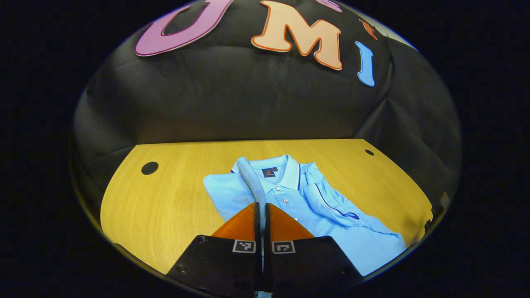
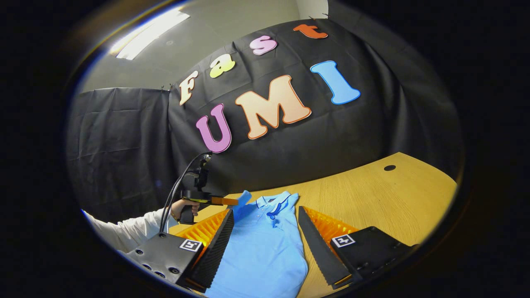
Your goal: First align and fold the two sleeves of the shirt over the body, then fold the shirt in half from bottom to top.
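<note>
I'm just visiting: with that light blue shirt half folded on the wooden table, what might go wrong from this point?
Two things, I would guess:

1. The left gripper is shut on a narrow strip of the sleeve of the light blue polo shirt. So small a pinch may slip, dropping the sleeve crooked.

2. The right gripper hangs open above the shirt and holds nothing down. Pulling the lifted sleeve may drag the body across the wooden table and upset the other sleeve, already folded over.

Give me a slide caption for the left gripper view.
Left gripper shut on the shirt's sleeve, lifting it over the light blue polo shirt on the wooden table.
</note>
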The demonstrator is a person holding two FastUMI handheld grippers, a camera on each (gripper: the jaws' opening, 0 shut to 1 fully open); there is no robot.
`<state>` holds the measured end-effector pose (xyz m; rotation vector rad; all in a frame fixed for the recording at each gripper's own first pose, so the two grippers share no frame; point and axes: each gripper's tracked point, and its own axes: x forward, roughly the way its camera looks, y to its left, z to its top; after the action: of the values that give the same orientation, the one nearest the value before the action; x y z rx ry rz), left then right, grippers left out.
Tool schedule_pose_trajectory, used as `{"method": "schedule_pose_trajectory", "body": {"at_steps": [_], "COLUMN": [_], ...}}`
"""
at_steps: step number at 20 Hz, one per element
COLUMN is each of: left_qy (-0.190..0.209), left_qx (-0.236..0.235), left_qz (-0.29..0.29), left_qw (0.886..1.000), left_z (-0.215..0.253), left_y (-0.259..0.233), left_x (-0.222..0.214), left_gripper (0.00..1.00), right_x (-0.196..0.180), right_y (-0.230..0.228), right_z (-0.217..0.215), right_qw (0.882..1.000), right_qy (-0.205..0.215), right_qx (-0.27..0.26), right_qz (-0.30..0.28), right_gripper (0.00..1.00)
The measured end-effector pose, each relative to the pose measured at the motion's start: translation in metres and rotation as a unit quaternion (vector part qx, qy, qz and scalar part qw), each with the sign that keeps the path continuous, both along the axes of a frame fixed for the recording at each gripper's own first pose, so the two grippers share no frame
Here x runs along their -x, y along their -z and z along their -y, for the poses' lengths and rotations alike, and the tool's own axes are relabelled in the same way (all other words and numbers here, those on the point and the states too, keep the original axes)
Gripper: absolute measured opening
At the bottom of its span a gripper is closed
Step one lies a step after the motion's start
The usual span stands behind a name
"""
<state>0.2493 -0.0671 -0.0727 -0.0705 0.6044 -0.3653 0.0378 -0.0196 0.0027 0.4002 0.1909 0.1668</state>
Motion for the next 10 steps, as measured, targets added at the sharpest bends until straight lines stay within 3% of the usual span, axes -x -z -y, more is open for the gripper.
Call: {"method": "schedule_pose_trajectory", "body": {"at_steps": [4,7,8,10], "left_qy": [0.019,0.028,0.023,0.016], "left_qx": [-0.007,0.003,0.007,0.022], "left_qz": [0.0,0.04,0.052,0.062], "left_qw": [1.0,0.999,0.998,0.998], "left_z": [0.019,0.017,0.012,-0.001], "left_y": [0.01,-0.012,-0.019,-0.029], "left_x": [0.007,0.022,0.03,0.058], "left_gripper": [0.05,0.7,0.87,0.89], "right_x": [-0.002,-0.002,-0.001,0.003], "right_y": [0.011,0.022,0.026,0.036], "right_z": [0.0,-0.011,-0.015,-0.019], "right_qw": [1.0,0.999,0.999,0.998], "right_qy": [0.001,-0.013,-0.018,-0.027], "right_qx": [0.009,0.013,0.018,0.031], "right_qz": [-0.014,-0.03,-0.036,-0.051], "right_gripper": [0.97,0.97,0.97,0.97]}}
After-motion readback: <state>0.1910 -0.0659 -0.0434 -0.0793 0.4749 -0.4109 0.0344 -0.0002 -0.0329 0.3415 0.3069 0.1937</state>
